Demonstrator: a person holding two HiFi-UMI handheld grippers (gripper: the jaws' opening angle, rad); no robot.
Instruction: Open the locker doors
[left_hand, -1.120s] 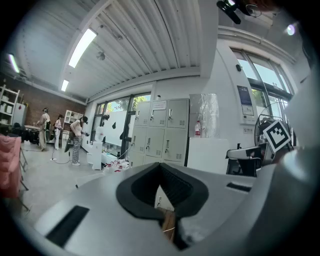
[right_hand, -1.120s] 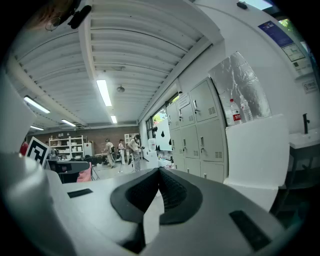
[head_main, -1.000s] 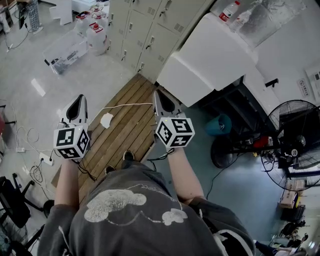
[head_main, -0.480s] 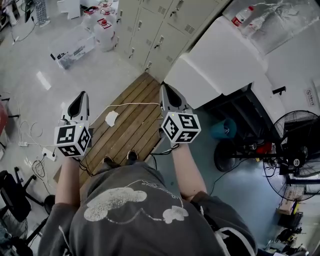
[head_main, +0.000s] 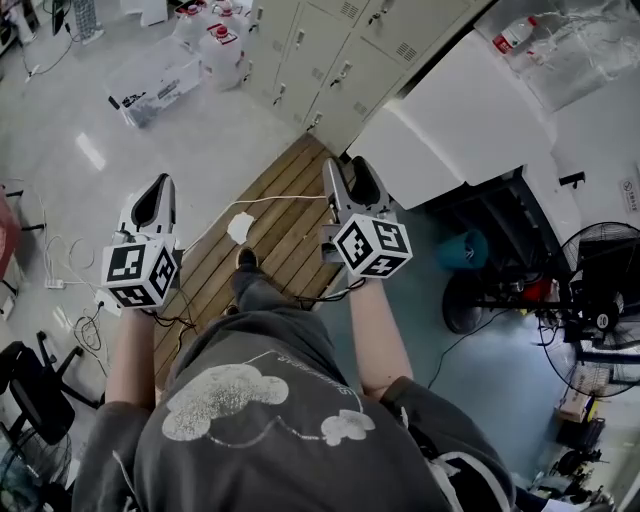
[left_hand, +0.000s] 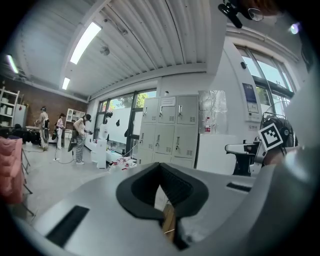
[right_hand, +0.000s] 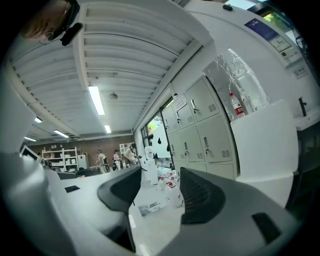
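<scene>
Both tools have come forward since a second ago, and the lockers (head_main: 335, 45) now sit lower and larger in the head view. One foot (head_main: 246, 259) has stepped onto the boards (head_main: 285, 215) on the floor.

I see the left tool (head_main: 155, 188) over the pale floor just left of the boards. In its own view the left tool (left_hand: 161, 174) has its pads meeting at the tips, with nothing caught in them. The right tool (head_main: 352, 172) is over the boards' right edge, and its jaws have just been opening. In its own view the right tool (right_hand: 155, 192) stands well apart, and only floor and distant clutter show in the gap.

The lockers (left_hand: 169, 131) stand ahead of both tools and well apart from them, against the wall beside a white cabinet (head_main: 455, 125). Their doors look closed to me, though the handles are small at this range. Jugs (head_main: 222, 48) stand on the floor just left of the lockers (right_hand: 200, 127).
</scene>
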